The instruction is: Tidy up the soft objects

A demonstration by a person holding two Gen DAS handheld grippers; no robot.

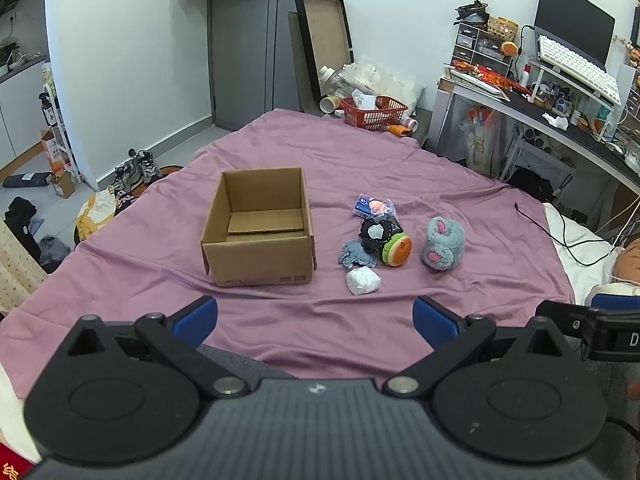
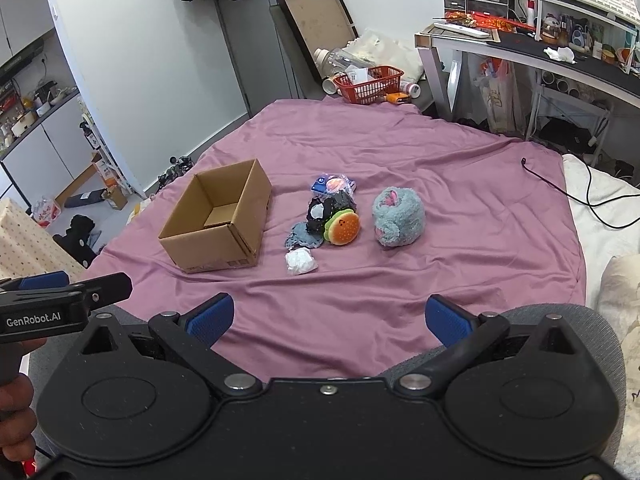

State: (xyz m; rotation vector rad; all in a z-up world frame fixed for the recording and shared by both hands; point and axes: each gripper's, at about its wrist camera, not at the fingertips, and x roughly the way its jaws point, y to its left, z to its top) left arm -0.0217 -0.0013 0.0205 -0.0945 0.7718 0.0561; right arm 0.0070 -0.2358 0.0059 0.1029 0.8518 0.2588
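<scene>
With both tools held back at the near edge of the purple sheet (image 1: 360,152), the left gripper (image 1: 315,320) and right gripper (image 2: 328,318) are spread wide, nothing between the blue pads.

Soft items sit mid-sheet, just right of the empty cardboard box (image 1: 260,226): white wad (image 1: 363,281) nearest, burger plush (image 1: 397,249), black plush (image 1: 376,233), blue-grey cloth (image 1: 354,254), packaged item (image 1: 370,205) at the back, grey fluffy plush (image 1: 443,249) apart on the right.

Risks, as I judge them:
- The cluster items touch, so grabbing 1 likely drags a neighbour.
- The loose sheet could get pinched with a low grasp.
- The light box could slide if nudged.

The black cable (image 1: 560,232) lies well right of the pile; the approach path looks open.
</scene>
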